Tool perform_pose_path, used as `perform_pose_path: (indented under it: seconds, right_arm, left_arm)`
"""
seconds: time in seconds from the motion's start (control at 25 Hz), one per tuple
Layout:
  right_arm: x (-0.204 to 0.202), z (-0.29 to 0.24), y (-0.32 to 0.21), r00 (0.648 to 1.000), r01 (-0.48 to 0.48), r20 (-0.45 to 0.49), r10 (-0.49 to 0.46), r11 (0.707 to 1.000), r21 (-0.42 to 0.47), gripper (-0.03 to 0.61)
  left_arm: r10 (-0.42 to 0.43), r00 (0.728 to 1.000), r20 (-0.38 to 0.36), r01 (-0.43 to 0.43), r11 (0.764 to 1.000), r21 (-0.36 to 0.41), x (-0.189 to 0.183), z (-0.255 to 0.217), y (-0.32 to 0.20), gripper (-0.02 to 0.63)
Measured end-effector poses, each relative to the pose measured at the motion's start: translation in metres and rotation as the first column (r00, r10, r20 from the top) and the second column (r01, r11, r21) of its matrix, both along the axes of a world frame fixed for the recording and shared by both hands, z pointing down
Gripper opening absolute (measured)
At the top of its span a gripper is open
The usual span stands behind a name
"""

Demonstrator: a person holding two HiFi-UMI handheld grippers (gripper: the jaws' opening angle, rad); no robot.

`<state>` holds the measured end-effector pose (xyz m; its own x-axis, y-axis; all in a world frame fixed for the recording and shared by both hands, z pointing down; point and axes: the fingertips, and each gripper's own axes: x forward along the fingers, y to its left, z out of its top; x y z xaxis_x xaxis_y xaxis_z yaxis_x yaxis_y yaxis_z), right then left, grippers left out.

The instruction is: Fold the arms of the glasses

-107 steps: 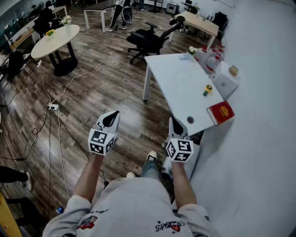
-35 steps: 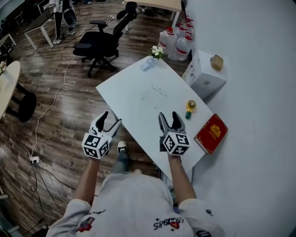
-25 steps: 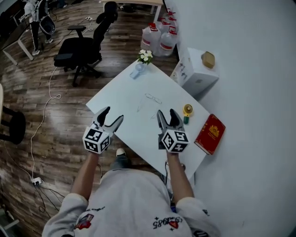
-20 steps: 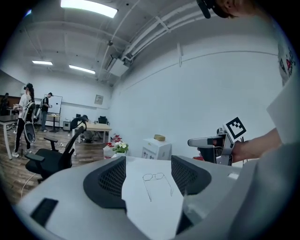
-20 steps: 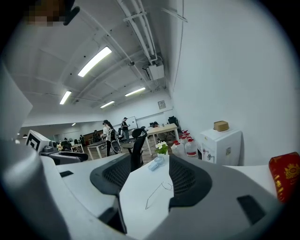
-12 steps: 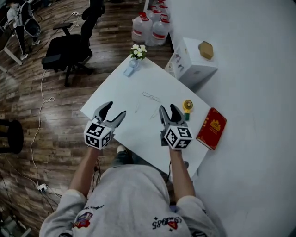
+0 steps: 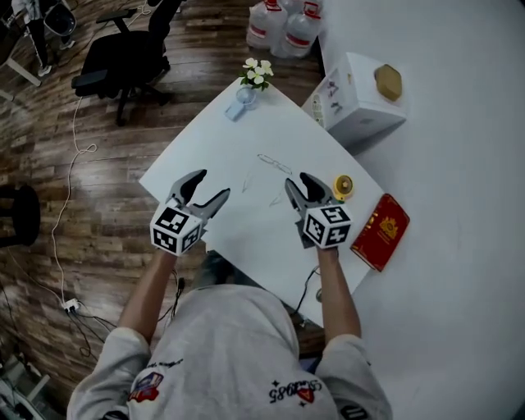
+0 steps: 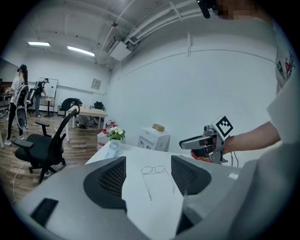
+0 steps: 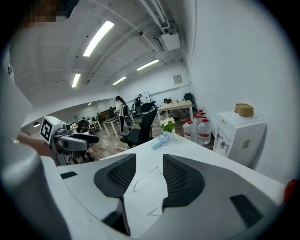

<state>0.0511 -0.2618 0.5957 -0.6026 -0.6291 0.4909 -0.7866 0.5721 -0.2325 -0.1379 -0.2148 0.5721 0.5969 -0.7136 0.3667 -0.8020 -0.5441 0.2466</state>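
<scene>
White counter (image 7: 215,156) on a brown wood floor (image 7: 90,221), beside a white wall (image 8: 211,70).

At the far corner of the counter, white flowers (image 7: 256,72), with a small pale blue thing (image 7: 244,99) just beside. Near the right edge, a little yellow and green thing (image 7: 343,186). At the right corner, a red book (image 7: 381,232) with gold print, lying flat. Past the counter, a white box (image 7: 349,98) with a round gold-brown thing (image 7: 388,82) on top, and big water bottles (image 7: 287,23) with red caps near it. On the floor to the left, a black chair (image 7: 123,57) on wheels, a long white cable (image 7: 70,168) and a white plug strip (image 7: 70,305). Far back in the room, a desk (image 8: 91,112) and standing people (image 8: 18,93).
</scene>
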Motion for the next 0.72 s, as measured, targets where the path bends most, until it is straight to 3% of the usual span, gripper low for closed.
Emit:
perform_pose_path:
  seconds: [0.16,0.32,0.44,0.72]
  right_arm:
    - [-0.005,0.029,-0.021,0.995,0.097,-0.028,-0.100,0.992,-0.080,0.179]
    - [-0.008,0.062,-0.038,0.972,0.214,-0.058,-0.227,0.961,-0.174,0.179]
    - [-0.010,0.084,-0.049,0.947,0.299,-0.035,-0.320,0.915,-0.273,0.181]
    - [-0.014,0.123,-0.070,0.890,0.421,0.050,-0.453,0.774,-0.474,0.161]
  left_arm:
    - [-0.019,1.000,0.010,0.020,0.999,-0.043,-0.007,0.019,-0.007,0.298]
    - [-0.037,0.999,0.035,0.039,0.996,-0.083,-0.014,0.041,-0.010,0.298]
    - [-0.061,0.997,0.039,0.065,0.992,-0.107,-0.020,0.052,-0.011,0.298]
    - [-0.089,0.995,0.047,0.095,0.982,-0.162,-0.024,0.077,-0.011,0.298]
